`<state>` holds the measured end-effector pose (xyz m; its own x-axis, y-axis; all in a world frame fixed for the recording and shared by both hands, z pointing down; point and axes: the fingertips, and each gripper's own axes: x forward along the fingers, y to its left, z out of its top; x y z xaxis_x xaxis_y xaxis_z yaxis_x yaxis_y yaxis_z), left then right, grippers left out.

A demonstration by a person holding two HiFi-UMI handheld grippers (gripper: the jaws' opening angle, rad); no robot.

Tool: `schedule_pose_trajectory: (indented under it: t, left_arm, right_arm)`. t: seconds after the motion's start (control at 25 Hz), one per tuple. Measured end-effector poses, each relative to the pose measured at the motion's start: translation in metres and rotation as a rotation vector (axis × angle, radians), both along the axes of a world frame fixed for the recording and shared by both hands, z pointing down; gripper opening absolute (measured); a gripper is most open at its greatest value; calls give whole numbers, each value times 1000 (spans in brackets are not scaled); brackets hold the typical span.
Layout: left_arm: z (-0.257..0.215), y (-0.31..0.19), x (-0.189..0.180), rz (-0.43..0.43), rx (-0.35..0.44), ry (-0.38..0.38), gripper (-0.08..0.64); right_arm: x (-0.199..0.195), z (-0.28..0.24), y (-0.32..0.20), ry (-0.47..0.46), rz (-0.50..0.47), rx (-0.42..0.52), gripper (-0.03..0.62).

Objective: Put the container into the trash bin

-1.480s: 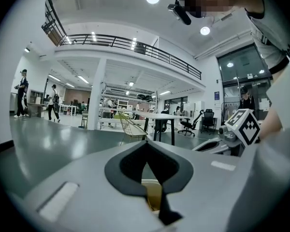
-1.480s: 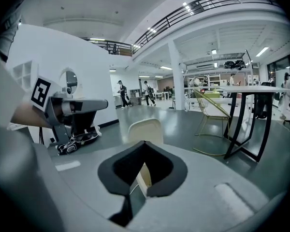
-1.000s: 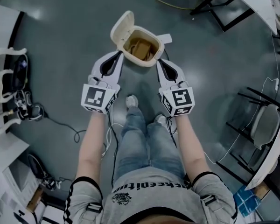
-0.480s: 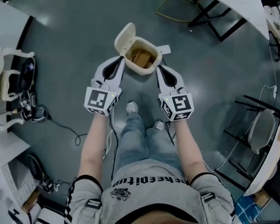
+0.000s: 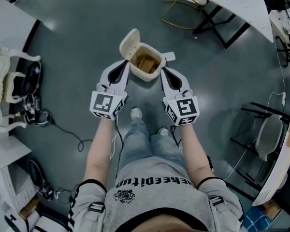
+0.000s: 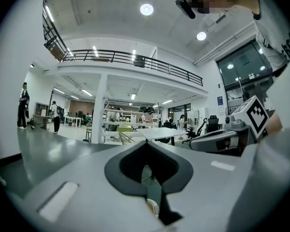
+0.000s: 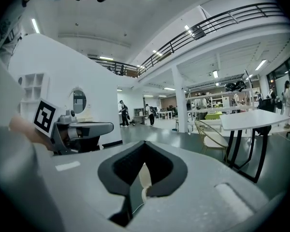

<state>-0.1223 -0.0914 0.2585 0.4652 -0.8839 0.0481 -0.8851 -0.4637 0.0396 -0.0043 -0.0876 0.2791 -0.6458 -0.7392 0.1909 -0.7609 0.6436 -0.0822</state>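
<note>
So right now the cream container [image 5: 148,76] hangs in the air between the two tools, out past the person's shoes [image 5: 136,113] and well above the floor [image 5: 77,57]. The left tool [image 5: 125,63] has it by the rim on its inner side, and the right tool [image 5: 163,71] has the opposite rim. Both are pressed nearly together on that thin wall. In each gripper view you can see a cream sliver caught in the slit between the jaws, and not much of it. The flip lid [image 5: 129,41] stands open on the far side of the left tool, and there's something brown [image 5: 145,62] sitting inside. I can't spot a trash bin in any view, so I'd say this is the carry step and the drop hasn't come up yet. To do it well, I'd keep both tools level with each other so the container doesn't tip and dump the brown stuff. Don't let them drift apart or together either, since a thin rim pinch can slip or flex. When a bin does turn up, lower the container in before spreading either tool, and let go with both together.
</note>
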Motion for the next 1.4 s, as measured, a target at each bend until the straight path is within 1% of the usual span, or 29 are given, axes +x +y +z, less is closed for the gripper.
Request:
schedule_pose_trajectory:
  t: [0.56,0.88,1.4]
  left_arm:
    - [-31,28,12,-28,48,-15,11]
    - [-41,47,20,-53,67,-8,11]
    - [-56,69,30,-93,96,-20,11]
  right_arm:
    - [16,-44,20,-5,-17,87,2]
    - [24,-57,38,-2,-44,114,2]
    - [38,-80,50,-48,-71,160,2]
